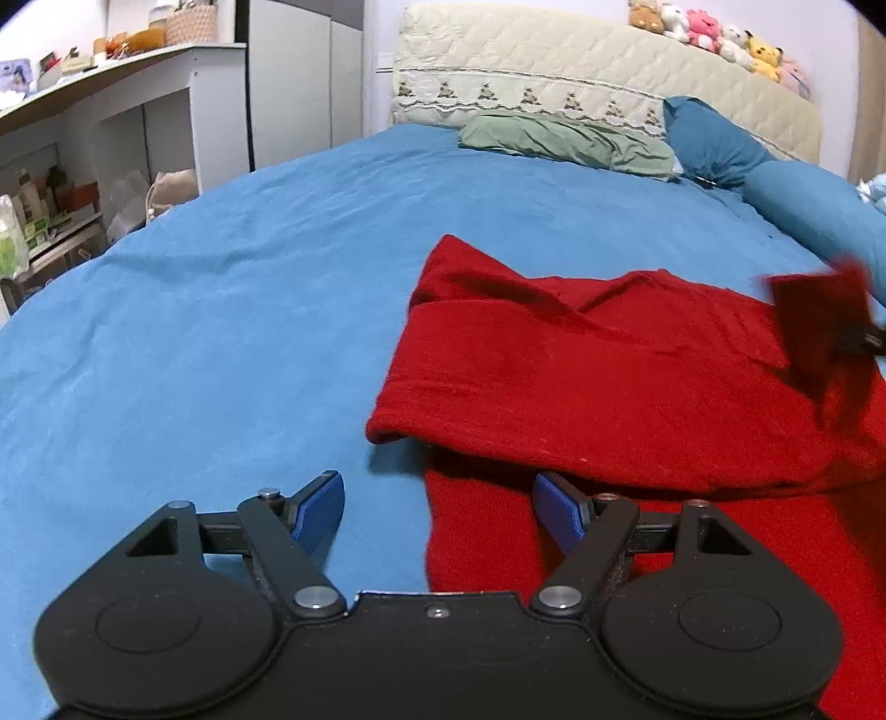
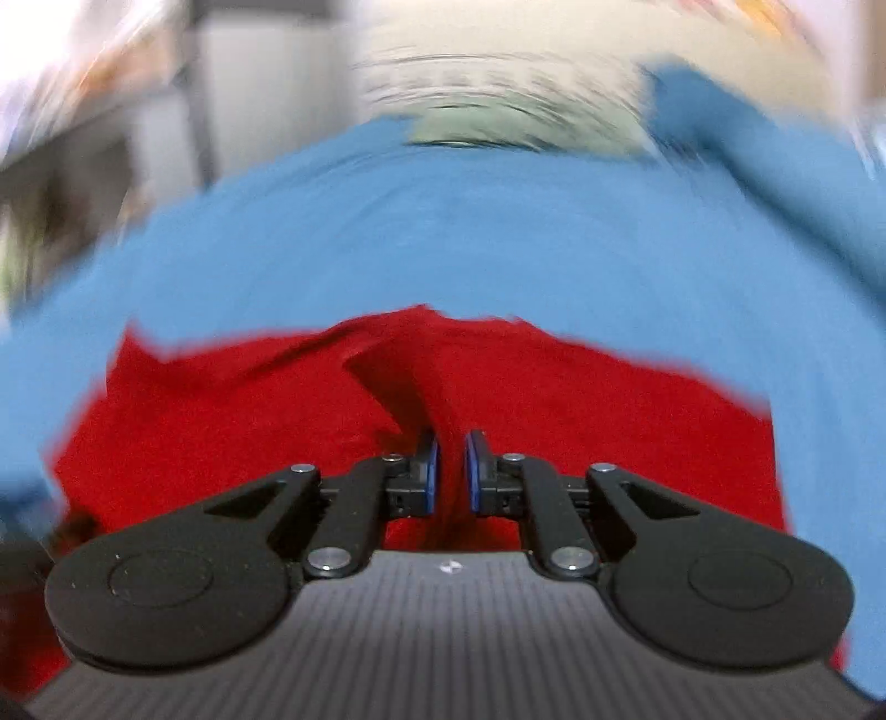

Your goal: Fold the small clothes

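Note:
A red knit garment (image 1: 637, 387) lies partly folded on the blue bedsheet (image 1: 221, 332). My left gripper (image 1: 437, 487) hovers open at the garment's near left corner. Its left pad (image 1: 318, 512) is over the sheet and its right pad (image 1: 559, 509) is over red cloth, with nothing pinched. In the blurred right wrist view my right gripper (image 2: 451, 443) is shut on a raised fold of the red garment (image 2: 277, 432). The left wrist view shows that lifted, blurred flap (image 1: 819, 315) at the right edge, with a dark piece of the right gripper (image 1: 864, 339) beside it.
Green pillow (image 1: 565, 141) and blue pillows (image 1: 714, 138) lie by the quilted headboard (image 1: 554, 61), which carries plush toys (image 1: 714, 33). A white shelf unit (image 1: 111, 111) with clutter stands off the bed's left side. Blue sheet stretches to the garment's left.

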The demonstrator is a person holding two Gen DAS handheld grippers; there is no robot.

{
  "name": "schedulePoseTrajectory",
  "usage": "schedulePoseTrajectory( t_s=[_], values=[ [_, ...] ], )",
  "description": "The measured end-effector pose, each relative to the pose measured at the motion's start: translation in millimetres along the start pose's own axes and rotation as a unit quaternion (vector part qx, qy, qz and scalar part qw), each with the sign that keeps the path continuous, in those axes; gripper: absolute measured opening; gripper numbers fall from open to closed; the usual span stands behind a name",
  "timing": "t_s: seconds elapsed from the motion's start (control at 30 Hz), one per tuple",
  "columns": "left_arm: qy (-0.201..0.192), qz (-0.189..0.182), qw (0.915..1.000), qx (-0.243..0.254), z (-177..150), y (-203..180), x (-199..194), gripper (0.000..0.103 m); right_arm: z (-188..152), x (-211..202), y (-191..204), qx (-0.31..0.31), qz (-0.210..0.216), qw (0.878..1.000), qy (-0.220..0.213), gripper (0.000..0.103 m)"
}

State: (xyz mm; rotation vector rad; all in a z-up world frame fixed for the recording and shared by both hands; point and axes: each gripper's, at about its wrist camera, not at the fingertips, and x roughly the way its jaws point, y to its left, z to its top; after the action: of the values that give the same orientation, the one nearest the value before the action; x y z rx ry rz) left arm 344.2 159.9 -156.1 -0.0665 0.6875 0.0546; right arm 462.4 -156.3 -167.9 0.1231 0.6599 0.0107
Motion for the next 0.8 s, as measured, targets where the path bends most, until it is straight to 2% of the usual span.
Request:
schedulePoseTrajectory(
  t_s=[0.07, 0.13, 0.17, 0.23, 0.3, 0.33, 0.43, 0.47, 0.53, 0.6, 0.63, 0.67, 0.8],
  values=[
    [0.0, 0.001, 1.0, -0.006, 1.8, 2.3, 1.2, 0.079, -12.6, -1.0, -26.9, 0.065, 0.011, 0.998, 0.014, 0.03],
    [-0.001, 0.002, 0.9999, -0.012, 2.6, 2.7, 1.8, 0.079, -31.1, -0.4, -45.9, 0.093, 0.008, 0.995, 0.025, 0.044],
    [-0.001, 0.001, 0.9999, -0.014, 2.5, 3.6, 1.9, 0.079, -37.3, -0.8, -51.3, 0.098, 0.006, 0.995, 0.03, 0.058],
    [-0.002, 0.0, 0.9999, -0.015, 2.0, 4.4, 1.5, 0.079, -49.7, -4.8, -58.3, 0.104, 0.018, 0.994, 0.022, 0.064],
    [-0.003, 0.0, 0.9998, -0.017, 1.9, 4.9, 1.5, 0.079, -52.6, -8.3, -61.9, 0.099, 0.037, 0.994, 0.013, 0.082],
    [-0.003, 0.0, 0.9998, -0.018, 2.0, 5.0, 1.5, 0.079, -52.3, -8.0, -61.1, 0.096, 0.041, 0.994, 0.01, 0.085],
    [-0.004, 0.004, 0.9999, -0.016, 2.0, 5.3, 2.0, 0.079, -47.4, -8.2, -68.8, 0.106, 0.031, 0.994, 0.006, 0.085],
    [-0.004, 0.004, 0.9999, -0.014, 2.0, 5.6, 2.0, 0.079, -47.1, -8.2, -72.2, 0.117, 0.026, 0.993, 0.008, 0.083],
    [-0.007, 0.009, 0.9998, -0.015, 1.7, 5.9, 1.3, 0.079, -40.8, 1.3, -73.0, 0.13, 0.021, 0.991, 0.015, 0.068],
    [-0.005, 0.014, 0.9998, -0.017, 1.1, 7.5, 0.8, 0.079, -35.2, 9.1, -69.6, 0.114, 0.011, 0.993, 0.027, 0.025],
    [-0.005, 0.016, 0.9997, -0.019, 0.7, 8.5, 0.1, 0.079, -32.4, 11.3, -67.6, 0.1, 0.001, 0.994, 0.033, 0.021],
    [-0.005, 0.019, 0.9996, -0.021, 0.5, 9.7, -0.2, 0.079, -30.8, 11.6, -66.7, 0.092, -0.001, 0.995, 0.032, 0.021],
    [-0.012, 0.039, 0.9991, -0.011, 3.4, 12.6, 6.1, 0.079, -1.7, -4.0, -64.4, 0.058, -0.003, 0.998, -0.015, 0.02]
  ],
)
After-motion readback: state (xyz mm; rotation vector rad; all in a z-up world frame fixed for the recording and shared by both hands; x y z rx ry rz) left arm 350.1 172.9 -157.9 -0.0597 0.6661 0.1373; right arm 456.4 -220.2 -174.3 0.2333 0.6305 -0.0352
